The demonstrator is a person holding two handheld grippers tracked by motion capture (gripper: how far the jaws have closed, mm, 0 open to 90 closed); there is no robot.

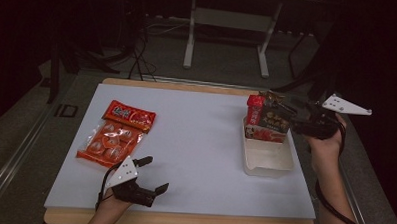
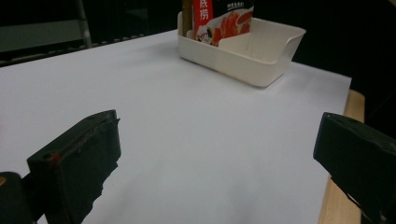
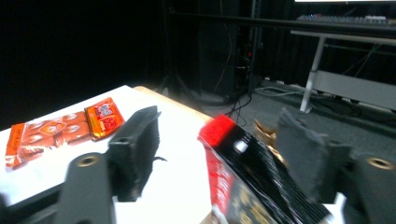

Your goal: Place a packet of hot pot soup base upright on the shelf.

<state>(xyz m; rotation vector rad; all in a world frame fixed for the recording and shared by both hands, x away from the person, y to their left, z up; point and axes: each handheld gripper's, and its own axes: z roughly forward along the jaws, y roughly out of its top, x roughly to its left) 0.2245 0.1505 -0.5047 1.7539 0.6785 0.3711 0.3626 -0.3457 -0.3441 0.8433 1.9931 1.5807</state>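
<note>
Right gripper open around black-and-red packet standing in white bin, orange snack bag well apart

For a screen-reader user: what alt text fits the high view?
A right hand-held gripper, jaws open, sits beside a dark and red packet standing in a white bin on a white table. An orange snack pack lies left.

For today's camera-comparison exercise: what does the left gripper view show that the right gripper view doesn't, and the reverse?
Left gripper view: the white bin with a red packet standing in it, beyond the open left tool.

Right gripper view: the orange snack bag lying flat, and a black-and-red packet between the open right tool's jaws.

Both: the white table sheet.
</note>
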